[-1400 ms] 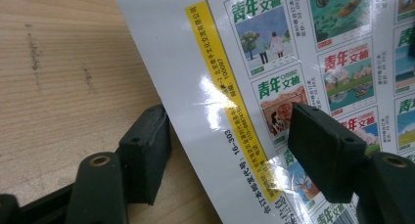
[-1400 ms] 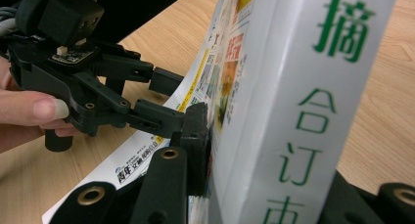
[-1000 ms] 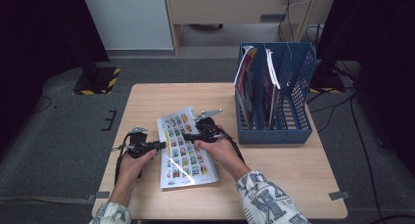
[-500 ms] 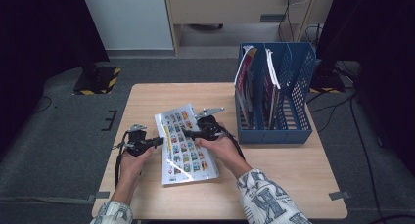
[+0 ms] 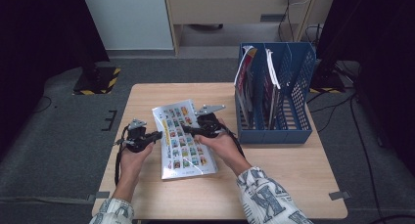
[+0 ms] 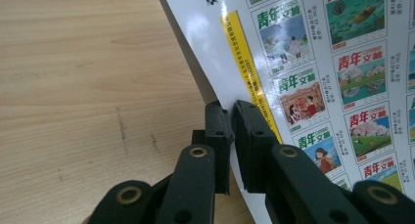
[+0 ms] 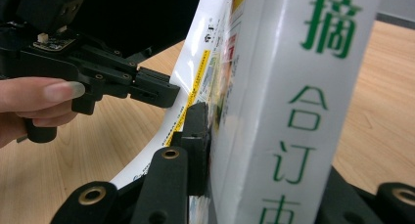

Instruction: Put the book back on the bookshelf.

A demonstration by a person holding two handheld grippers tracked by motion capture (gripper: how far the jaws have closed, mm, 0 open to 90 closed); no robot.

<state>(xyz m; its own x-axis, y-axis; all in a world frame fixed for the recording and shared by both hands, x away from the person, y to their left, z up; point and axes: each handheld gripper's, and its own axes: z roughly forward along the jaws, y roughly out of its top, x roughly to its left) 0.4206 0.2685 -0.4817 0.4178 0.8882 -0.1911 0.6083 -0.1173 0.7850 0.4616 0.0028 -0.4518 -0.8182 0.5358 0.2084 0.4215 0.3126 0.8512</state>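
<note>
A thick magazine (image 5: 183, 141) with rows of small cover pictures lies on the wooden table (image 5: 274, 185). My left gripper (image 5: 159, 134) is at its left edge. Its jaws have just been closing, and in the left gripper view my left gripper (image 6: 231, 109) pinches the white and yellow edge of the glossy cover (image 6: 318, 62). My right gripper (image 5: 188, 130) is at the magazine's far right side. In the right gripper view my right gripper (image 7: 244, 116) clamps the thick spine (image 7: 293, 87), the cover bows away, and the left gripper (image 7: 161, 94) holds that cover's edge beyond.
A blue file rack (image 5: 298, 111) with several magazines standing in it sits on the table's right half, just right of my right hand. Bare tabletop lies left of the magazine and along the near edge. Dark floor surrounds the table.
The left gripper's jaws have drawn together on the cover's edge. Both hands and the magazine stay about where they were.
</note>
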